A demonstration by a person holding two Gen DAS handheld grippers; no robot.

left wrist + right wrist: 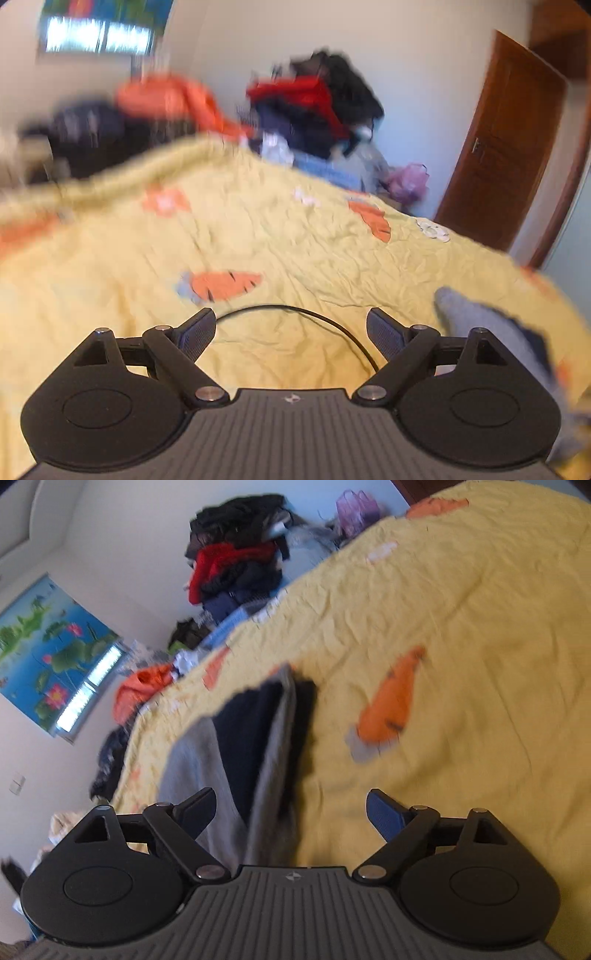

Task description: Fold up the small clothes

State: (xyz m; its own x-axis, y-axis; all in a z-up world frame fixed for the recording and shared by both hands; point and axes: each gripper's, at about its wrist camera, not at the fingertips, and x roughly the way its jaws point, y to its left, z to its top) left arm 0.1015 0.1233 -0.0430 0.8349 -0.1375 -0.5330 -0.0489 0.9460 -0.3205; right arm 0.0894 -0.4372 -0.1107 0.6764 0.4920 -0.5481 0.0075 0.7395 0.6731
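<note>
A small grey and dark navy garment (255, 746) lies folded on the yellow bedspread (461, 602), just ahead of my right gripper (291, 808). That gripper is open and empty, its jaws wide apart above the garment's near end. In the left wrist view the same garment (495, 328) shows at the right edge. My left gripper (291, 328) is open and empty over bare bedspread (258, 229), to the left of the garment. Both views are blurred.
A heap of dark, red and orange clothes (317, 107) is piled at the far side of the bed, also in the right wrist view (236, 557). A brown door (506, 147) stands at the right. A black cable (325, 321) loops before the left gripper.
</note>
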